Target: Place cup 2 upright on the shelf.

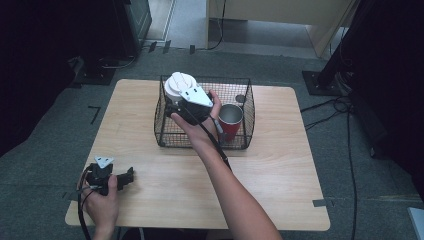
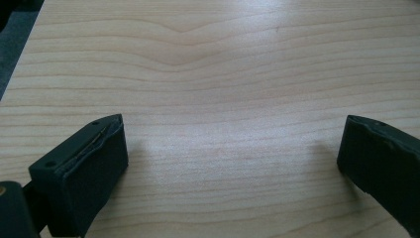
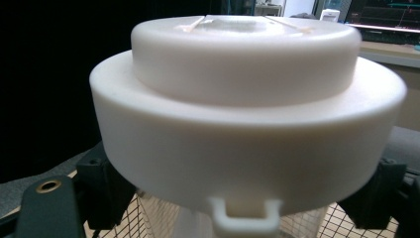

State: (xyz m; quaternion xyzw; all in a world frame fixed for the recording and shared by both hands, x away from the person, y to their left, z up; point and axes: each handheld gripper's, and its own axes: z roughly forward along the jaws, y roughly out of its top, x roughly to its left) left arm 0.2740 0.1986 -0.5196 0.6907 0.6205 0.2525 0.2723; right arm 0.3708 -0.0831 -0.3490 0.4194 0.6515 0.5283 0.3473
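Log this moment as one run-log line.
right gripper: shut on white-lidded container, over wire basket | left gripper: open, idle on table

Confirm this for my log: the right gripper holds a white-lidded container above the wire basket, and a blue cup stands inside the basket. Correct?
One detail is wrong: the cup is red, not blue, as the high view shows. The right gripper does hold the white-lidded container above the wire basket.

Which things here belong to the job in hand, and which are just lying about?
In the job:
- right tongs, shut on the white lidded container
- wire basket below it
- red cup in the basket

Lying about:
- left tongs, open over the table
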